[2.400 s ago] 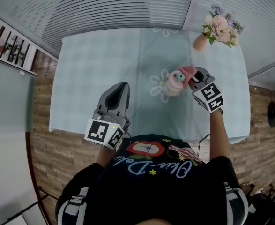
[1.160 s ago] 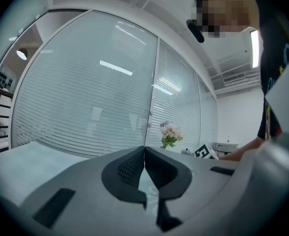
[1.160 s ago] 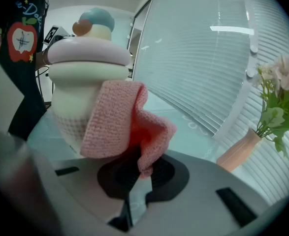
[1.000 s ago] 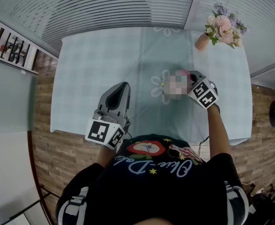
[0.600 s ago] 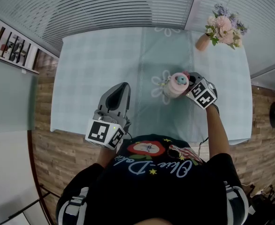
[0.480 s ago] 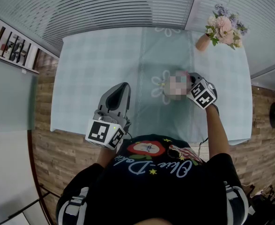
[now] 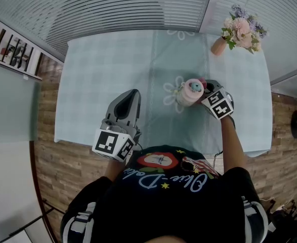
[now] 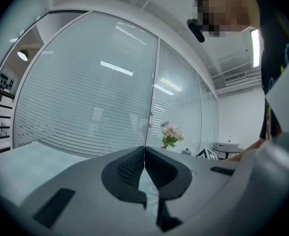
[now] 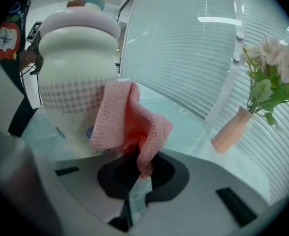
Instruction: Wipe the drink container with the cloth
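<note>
Cloth (image 9: 128, 118) against drink container (image 9: 75, 58)

Cursive lettering on the shirt (image 7: 178, 209) is illegible.

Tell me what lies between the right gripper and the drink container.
The pink cloth, pinched by the right gripper, hangs against the drink container side. The right gripper view shows this.

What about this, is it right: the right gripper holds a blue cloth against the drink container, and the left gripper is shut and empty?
Not quite. The cloth is pink, not blue, as the right gripper view shows. The right gripper holds it against the drink container, and the left gripper is shut and empty.
</note>
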Motion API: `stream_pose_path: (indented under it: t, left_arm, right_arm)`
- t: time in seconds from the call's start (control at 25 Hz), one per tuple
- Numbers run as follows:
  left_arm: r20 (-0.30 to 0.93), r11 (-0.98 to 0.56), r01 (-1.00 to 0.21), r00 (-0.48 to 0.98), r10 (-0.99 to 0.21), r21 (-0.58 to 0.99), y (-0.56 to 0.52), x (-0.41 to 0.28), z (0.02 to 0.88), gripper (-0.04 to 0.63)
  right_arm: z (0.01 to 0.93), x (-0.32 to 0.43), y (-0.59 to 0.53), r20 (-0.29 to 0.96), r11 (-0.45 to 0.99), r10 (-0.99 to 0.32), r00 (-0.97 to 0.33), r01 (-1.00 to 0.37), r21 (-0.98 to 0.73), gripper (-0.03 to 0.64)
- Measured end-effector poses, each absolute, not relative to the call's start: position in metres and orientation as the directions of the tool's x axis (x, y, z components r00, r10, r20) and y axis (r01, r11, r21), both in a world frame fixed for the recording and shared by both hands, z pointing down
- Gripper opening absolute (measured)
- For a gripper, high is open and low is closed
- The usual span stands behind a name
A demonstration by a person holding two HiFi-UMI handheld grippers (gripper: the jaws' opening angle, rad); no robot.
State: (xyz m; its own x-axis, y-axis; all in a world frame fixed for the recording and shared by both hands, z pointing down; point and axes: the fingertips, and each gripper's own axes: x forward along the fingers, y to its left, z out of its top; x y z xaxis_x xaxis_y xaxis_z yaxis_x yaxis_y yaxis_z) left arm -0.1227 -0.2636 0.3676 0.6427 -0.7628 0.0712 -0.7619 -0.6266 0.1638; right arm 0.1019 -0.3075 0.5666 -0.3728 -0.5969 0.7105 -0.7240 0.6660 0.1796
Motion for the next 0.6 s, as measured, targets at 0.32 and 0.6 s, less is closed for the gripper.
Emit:
stream_pose_path:
  t: [0.32,0.6]
  left_arm:
    - [0.072,-0.643,-0.749,0.658,-0.749,0.160,-0.260,-0.120,0.367,0.005]
    - [0.077,-0.654,-0.739,0.670,-0.739,0.163,-0.255,-0.118,0.370,0.005]
  right_arm:
    - [0.525,0.146,-0.300,0.575,0.351,-0.784,-0.235,-0.931,0.097,0.012]
    - [0.488,0.160,-0.273,0.459,0.198,-0.868,-0.191,-0.980,-0.035,0.012]
